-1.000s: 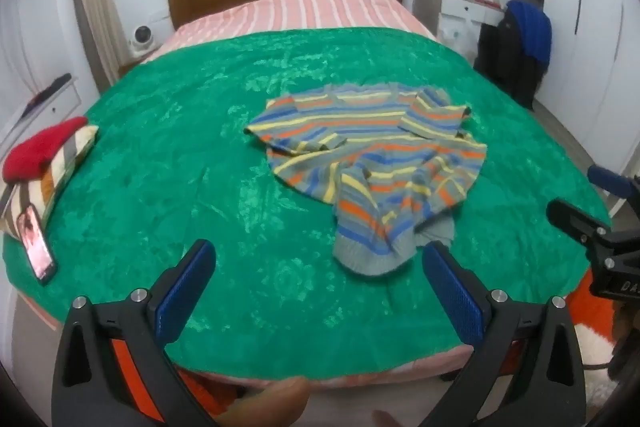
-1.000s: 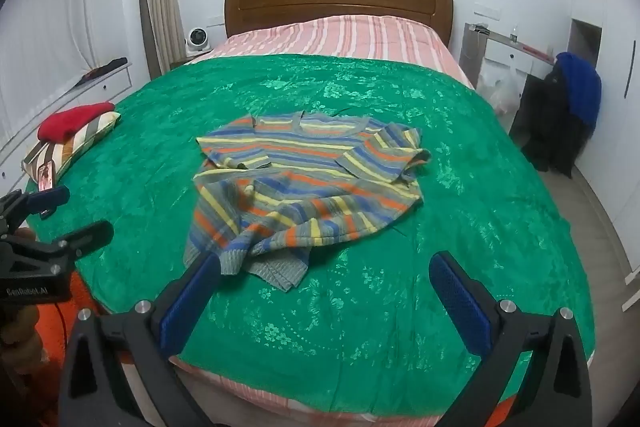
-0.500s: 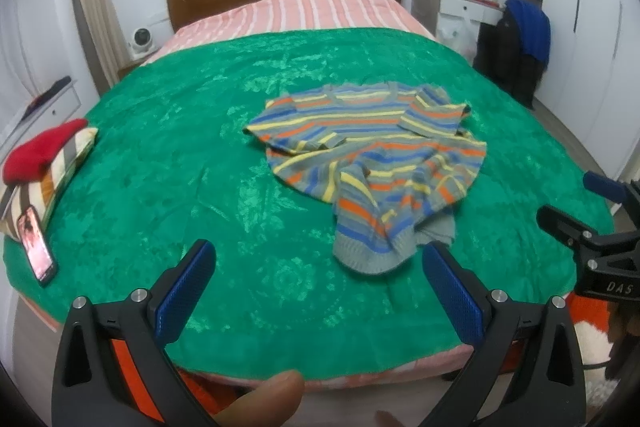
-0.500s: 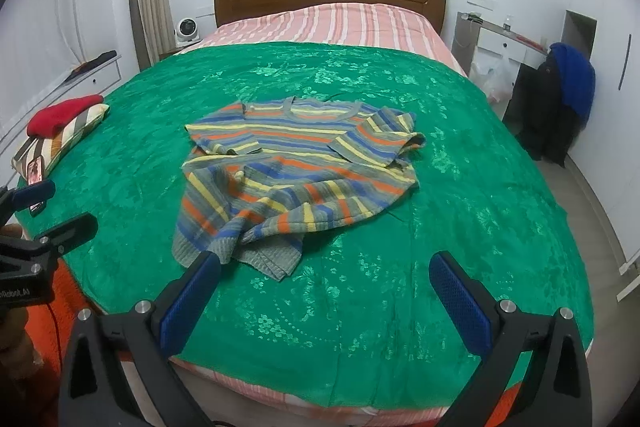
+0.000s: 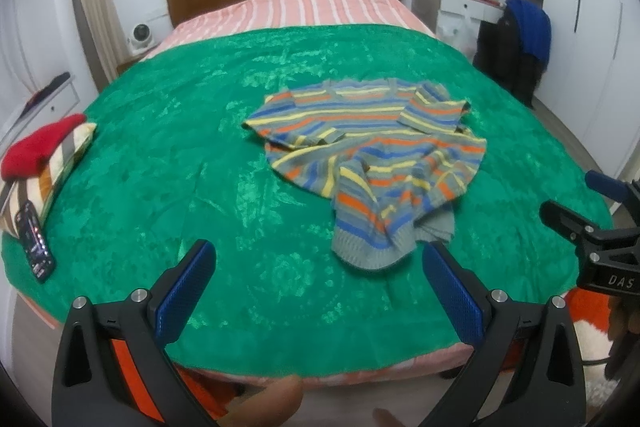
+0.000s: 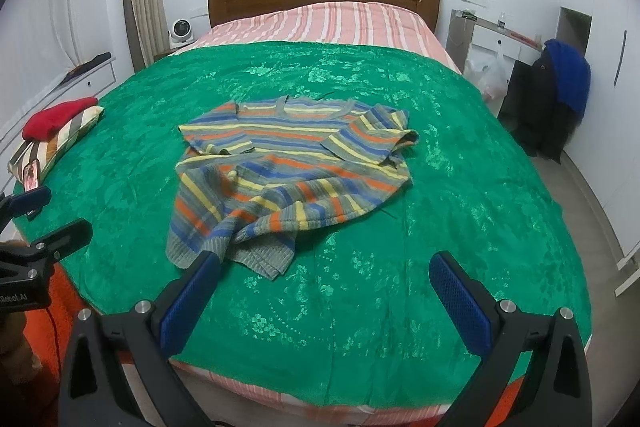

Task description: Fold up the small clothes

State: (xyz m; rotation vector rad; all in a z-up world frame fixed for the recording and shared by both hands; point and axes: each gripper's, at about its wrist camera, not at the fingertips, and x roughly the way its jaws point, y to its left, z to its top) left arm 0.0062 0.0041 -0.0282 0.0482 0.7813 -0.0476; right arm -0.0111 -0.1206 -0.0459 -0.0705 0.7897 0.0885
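The striped sweater (image 6: 292, 175) lies crumpled on the green bedspread (image 6: 460, 227), sleeves folded in across the chest, its grey hem bunched toward the foot of the bed. The hem sits just ahead of the right tool (image 6: 324, 267), nearest its left finger, and ahead and to the right of the left tool (image 5: 316, 255). Both tools hover with fingers spread wide, holding nothing. In the left wrist view the right tool's body shows the letters "DAS"; in the right wrist view the left tool's reads "Robot.AI", partly cut off. Far to the left of both tools, a phone (image 5: 36, 239) lies beside a striped pillow (image 5: 48, 171) with a red garment (image 5: 38, 147) on it.
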